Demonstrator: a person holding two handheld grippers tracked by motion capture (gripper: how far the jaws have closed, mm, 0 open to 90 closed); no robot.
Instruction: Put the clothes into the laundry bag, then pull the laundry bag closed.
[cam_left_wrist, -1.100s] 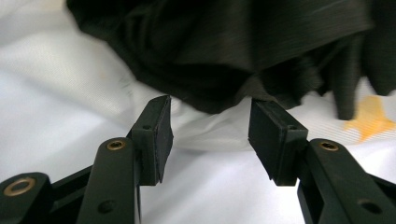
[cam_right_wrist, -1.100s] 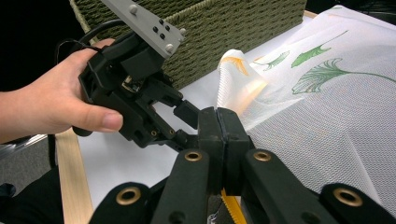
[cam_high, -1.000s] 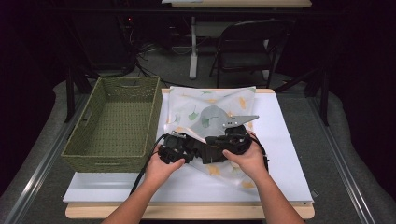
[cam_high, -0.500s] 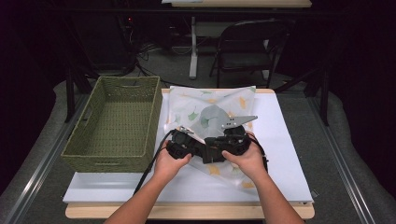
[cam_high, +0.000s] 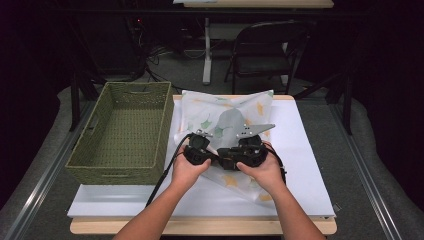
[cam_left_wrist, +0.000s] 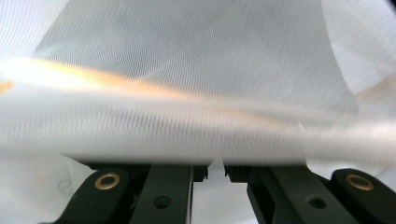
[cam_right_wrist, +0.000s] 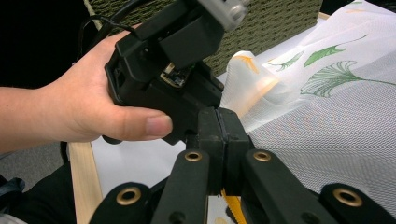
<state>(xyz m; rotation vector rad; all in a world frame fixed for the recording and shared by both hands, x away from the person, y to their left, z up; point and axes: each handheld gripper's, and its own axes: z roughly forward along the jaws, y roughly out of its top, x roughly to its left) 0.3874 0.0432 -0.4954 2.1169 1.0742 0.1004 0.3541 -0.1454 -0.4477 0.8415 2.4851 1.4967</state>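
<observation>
Folding a thin printed cloth (cam_high: 227, 117) on the desk (cam_high: 305, 150), with both claws working side by side at its near left part. The cloth lies across the middle of the desk, reaching to the far edge, with a woven basket (cam_high: 122, 130) just beside it along the left edge. The right claw (cam_right_wrist: 218, 128) has its jaws pressed together; a yellow-printed strip of cloth shows beneath them, so it appears to pinch the fabric. The left claw (cam_left_wrist: 215, 170) stands with only a narrow slit between its jaws and a raised fold of cloth lying across their tips; whether that fold is actually clamped cannot be told. The left hand (cam_right_wrist: 88, 109) holds its tool touching or nearly touching the right one. Likely risks: the sheer fabric could slip from a shallow pinch and let the fold collapse, and the two tools, held so close, could knock together or snag a cable (cam_high: 162, 177), dragging the cloth askew.
</observation>
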